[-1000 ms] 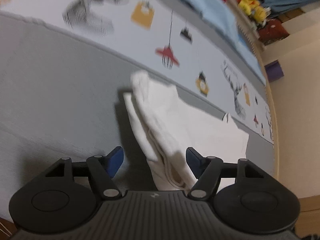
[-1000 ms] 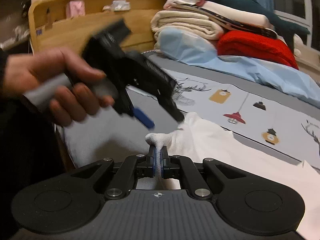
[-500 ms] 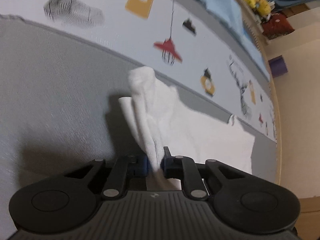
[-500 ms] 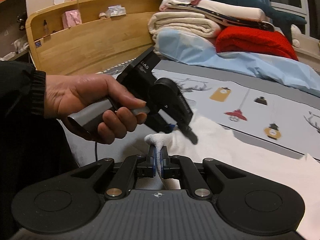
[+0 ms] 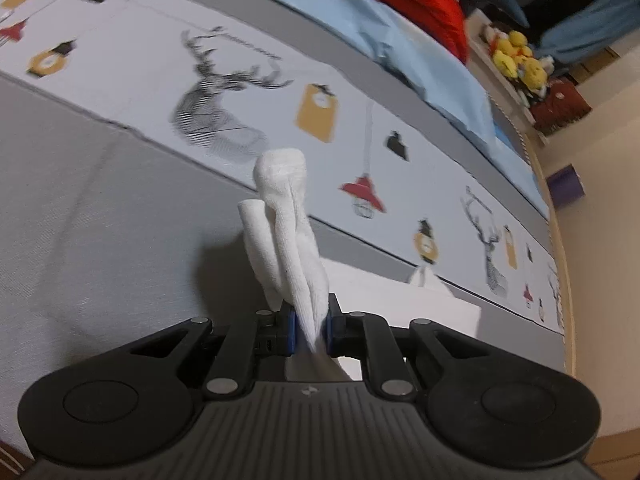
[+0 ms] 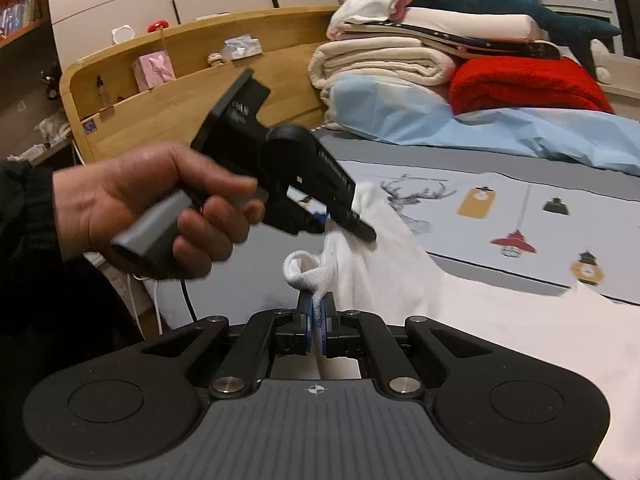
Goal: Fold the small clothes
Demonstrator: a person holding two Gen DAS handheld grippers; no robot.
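- We see the white garment (image 5: pixel 292 240) lifted off the bed (image 5: pixel 80 208) at one edge, its bunched fold rising upright — both grippers are clamped on it.
- Left gripper (image 5: pixel 310 326), right gripper (image 6: pixel 316 322): pinched spots hidden between pads.
- Beyond the garment, stacked blankets (image 6: pixel 384 64) by the headboard (image 6: pixel 160 96).

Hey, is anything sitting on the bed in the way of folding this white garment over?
Nothing visible does. Both the left gripper and right gripper are shut on the white garment, and the bedspread beyond it looks bare.
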